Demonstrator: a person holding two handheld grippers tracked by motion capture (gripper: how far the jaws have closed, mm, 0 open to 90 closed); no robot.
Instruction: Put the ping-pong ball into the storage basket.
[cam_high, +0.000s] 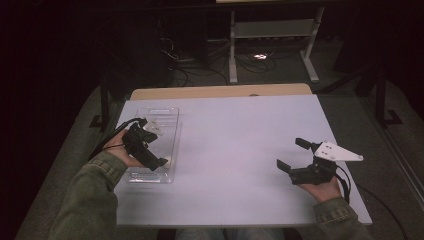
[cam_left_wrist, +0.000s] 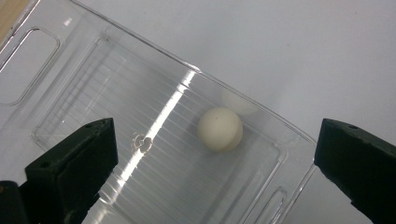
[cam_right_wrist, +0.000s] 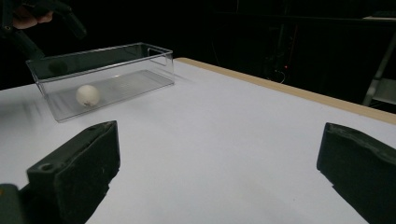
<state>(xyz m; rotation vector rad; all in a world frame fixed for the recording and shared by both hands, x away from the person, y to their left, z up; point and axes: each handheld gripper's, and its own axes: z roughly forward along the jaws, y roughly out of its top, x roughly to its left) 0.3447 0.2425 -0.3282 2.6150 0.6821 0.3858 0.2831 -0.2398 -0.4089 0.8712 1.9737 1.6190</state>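
A clear plastic bin (cam_high: 165, 120) lies on the left side of the white table (cam_high: 240, 145). A small white ball (cam_left_wrist: 220, 129) rests on the bin's floor near one end wall, and it also appears as a pale ball (cam_high: 167, 160) beside the left gripper. My left gripper (cam_high: 149, 146) hovers over the bin, pointing down, open, jaws wide either side of the ball and not touching it. My right gripper (cam_high: 291, 153) is held low over the table's right side, open and holding nothing. It faces the bin (cam_right_wrist: 102, 74) and ball (cam_right_wrist: 88, 95).
A strip of bare wooden tabletop (cam_high: 220, 91) runs along the far edge. Beyond it, in the dark, stand a white desk frame (cam_high: 272, 30) and floor cables (cam_high: 200, 65). The person's green sleeves (cam_high: 90, 200) enter from the bottom.
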